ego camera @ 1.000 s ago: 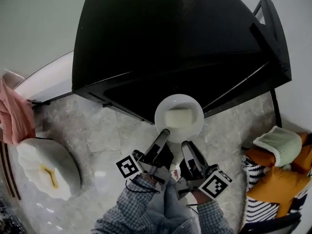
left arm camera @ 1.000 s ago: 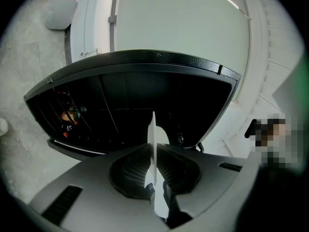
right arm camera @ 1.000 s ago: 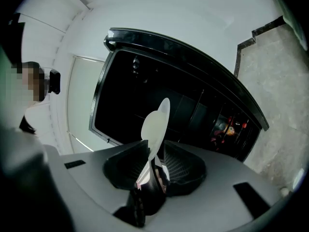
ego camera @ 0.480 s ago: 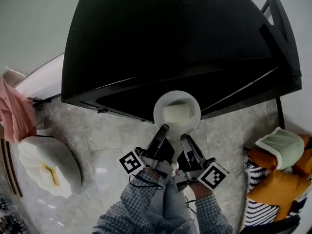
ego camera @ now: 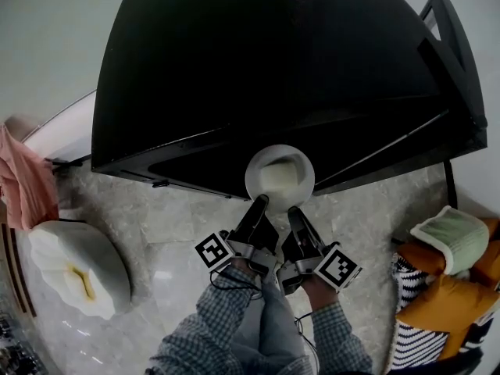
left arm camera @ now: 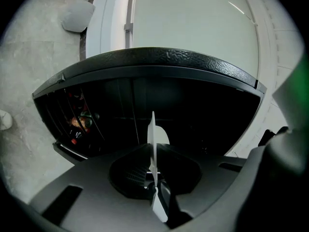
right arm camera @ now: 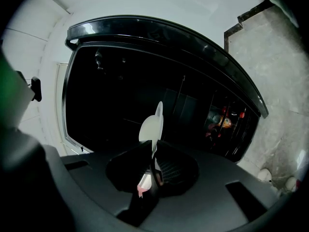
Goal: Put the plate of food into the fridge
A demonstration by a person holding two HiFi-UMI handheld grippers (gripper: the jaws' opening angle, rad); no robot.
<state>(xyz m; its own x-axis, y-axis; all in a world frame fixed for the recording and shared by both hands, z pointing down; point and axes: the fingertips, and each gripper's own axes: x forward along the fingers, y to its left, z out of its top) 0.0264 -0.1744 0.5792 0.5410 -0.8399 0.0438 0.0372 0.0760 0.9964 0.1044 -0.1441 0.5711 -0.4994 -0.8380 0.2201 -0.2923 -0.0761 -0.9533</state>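
Observation:
A white plate (ego camera: 256,184) carrying a pale block of food (ego camera: 281,176) hangs at the dark open front of the black fridge (ego camera: 273,69). My left gripper (ego camera: 260,202) is shut on the plate's near rim at the left. My right gripper (ego camera: 294,210) has just been closing on the near rim at the right, and its pads now press on it. In the left gripper view the plate (left arm camera: 152,129) shows edge-on between the left gripper's (left arm camera: 153,173) jaws. The right gripper view shows the plate (right arm camera: 150,127) the same way in the right gripper (right arm camera: 153,164).
Bottles sit in the fridge's door shelf (left arm camera: 78,123), also seen as the door shelf (right arm camera: 223,118) at the right. On the marble floor lie a white pumpkin-shaped cushion (ego camera: 74,268), a pink cloth (ego camera: 23,186) at the left, and orange and green cushions (ego camera: 449,244) at the right.
Both grippers and the plate have moved forward toward the fridge opening, sinking a little. The plate now sits closer under the fridge's top edge.

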